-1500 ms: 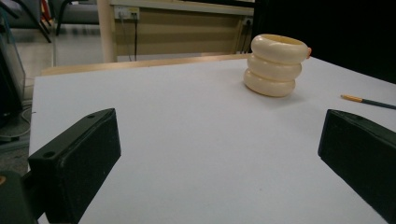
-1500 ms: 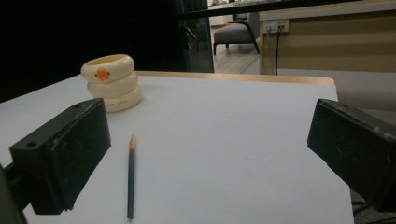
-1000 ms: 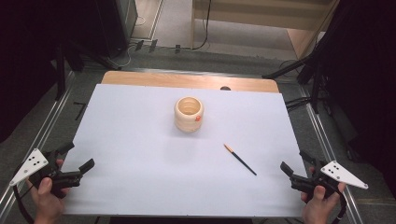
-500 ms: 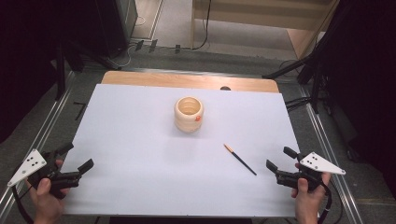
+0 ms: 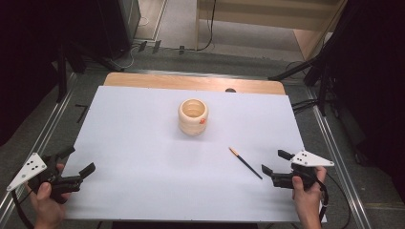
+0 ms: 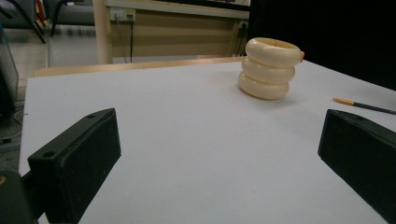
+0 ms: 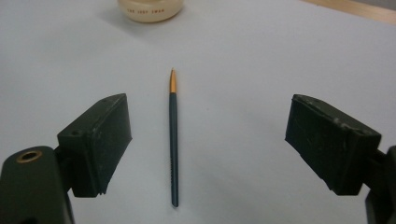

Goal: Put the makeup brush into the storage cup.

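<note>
Left gripper (image 5: 79, 162) sits at the near left corner of the white table sheet (image 5: 143, 157), held in the person's left hand (image 5: 45, 202). Jaws wide apart, nothing between them; in the left gripper view they frame bare sheet, with the pot farther off.

Cream ringed pot (image 5: 193, 116) stands upright near the middle of the sheet, toward the far side. Three stacked bulges, open mouth up, small orange spot on its right flank. In the left gripper view the pot (image 6: 272, 68) shows to the upper right.

Brush (image 5: 245, 162), thin and dark-handled with an orange end, lies flat on the sheet to the right of and nearer than the pot, well apart from it, orange end pointing toward the pot.

Right gripper (image 5: 277, 161) is low over the near right part of the sheet, just beside the brush's dark end, in the right hand (image 5: 305, 195). Jaws have just closed a little yet stand open. In the right gripper view the brush (image 7: 173, 140) lies lengthwise between them, nearer one jaw, untouched by either pad.
</note>
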The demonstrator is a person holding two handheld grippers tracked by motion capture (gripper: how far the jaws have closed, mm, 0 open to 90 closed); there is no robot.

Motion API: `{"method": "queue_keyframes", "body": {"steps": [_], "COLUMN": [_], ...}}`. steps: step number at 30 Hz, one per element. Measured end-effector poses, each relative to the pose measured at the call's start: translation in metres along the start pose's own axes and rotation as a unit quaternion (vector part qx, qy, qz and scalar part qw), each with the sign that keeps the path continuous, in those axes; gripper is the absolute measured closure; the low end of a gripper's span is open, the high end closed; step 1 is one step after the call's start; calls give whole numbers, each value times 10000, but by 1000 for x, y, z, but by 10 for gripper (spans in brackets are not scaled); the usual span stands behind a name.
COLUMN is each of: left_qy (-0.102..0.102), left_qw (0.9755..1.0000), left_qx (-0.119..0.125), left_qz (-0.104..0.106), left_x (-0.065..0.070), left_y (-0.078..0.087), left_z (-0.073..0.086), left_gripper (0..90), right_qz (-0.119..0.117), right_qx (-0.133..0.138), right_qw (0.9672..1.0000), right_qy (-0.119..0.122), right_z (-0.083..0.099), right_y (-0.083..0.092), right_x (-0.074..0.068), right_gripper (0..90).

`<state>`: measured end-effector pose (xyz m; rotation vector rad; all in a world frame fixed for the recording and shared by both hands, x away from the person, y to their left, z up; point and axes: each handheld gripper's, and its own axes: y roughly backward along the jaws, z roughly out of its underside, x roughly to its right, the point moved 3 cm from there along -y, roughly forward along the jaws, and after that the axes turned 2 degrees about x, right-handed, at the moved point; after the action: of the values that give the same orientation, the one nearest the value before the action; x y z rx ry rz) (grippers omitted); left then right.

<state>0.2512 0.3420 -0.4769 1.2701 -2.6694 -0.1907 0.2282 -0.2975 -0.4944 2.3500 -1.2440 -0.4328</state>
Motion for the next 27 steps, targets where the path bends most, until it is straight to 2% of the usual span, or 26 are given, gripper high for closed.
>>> {"method": "queue_keyframes", "body": {"steps": [4,12,17,22,23,27], "left_qy": [22,24,24,26,26,22], "left_qw": [10000,10000,10000,10000,10000,10000], "left_qx": [21,17,19,20,20,33], "left_qz": [-10,-15,-17,-14,-14,-2], "left_x": [0,0,0,0,0,1], "left_y": [0,2,2,2,2,2], "left_z": [0,0,0,0,0,0], "left_gripper": [0,0,0,0,0,0], "right_qz": [43,-29,-82,-143,-143,-115], "right_qx": [-248,-615,-850,-1191,-1191,-1525], "right_qw": [9997,9979,9962,9926,9926,9880], "right_qy": [80,208,186,189,189,214], "right_z": [-5,-16,-21,-27,-27,-31], "right_y": [-9,-18,-23,-30,-30,-35], "right_x": [-3,-6,-8,-11,-11,-12], "right_gripper": [146,143,142,142,142,143]}}
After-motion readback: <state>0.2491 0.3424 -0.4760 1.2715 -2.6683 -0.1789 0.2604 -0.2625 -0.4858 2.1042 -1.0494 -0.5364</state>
